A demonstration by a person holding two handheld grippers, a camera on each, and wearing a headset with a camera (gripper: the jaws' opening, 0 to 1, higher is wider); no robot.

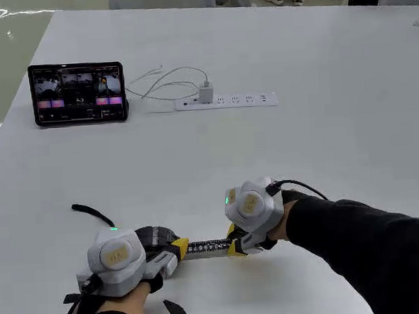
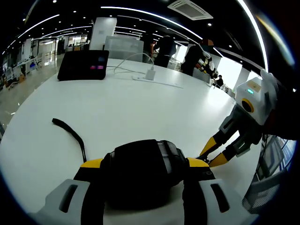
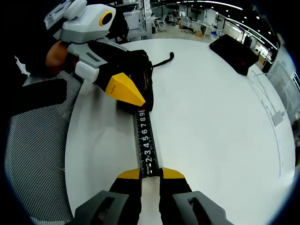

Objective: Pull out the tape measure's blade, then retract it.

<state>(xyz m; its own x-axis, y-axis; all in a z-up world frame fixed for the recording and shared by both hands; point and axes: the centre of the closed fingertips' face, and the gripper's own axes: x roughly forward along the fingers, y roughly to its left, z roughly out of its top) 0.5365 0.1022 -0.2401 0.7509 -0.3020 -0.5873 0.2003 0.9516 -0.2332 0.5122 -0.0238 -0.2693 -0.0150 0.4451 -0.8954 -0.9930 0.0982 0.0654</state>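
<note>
A black tape measure case (image 2: 143, 171) sits on the white table, clamped between my left gripper's (image 2: 144, 164) yellow-tipped fingers; in the head view the case (image 1: 156, 238) lies at the near edge under the left gripper (image 1: 174, 249). A short length of blade (image 3: 145, 143) with printed numbers runs from the case (image 3: 138, 70) to my right gripper (image 3: 151, 174), which is shut on the blade's end. The blade (image 1: 208, 247) spans the gap between the two grippers, right gripper (image 1: 234, 245) on the right. The case's black wrist strap (image 2: 70, 133) trails across the table.
A dark tablet (image 1: 77, 92) stands at the far left of the table (image 1: 322, 143). A white power strip (image 1: 227, 100) with a charger and cables lies behind. A grey mesh chair (image 3: 35, 154) is beside the table's near edge. People stand at the far end of the room.
</note>
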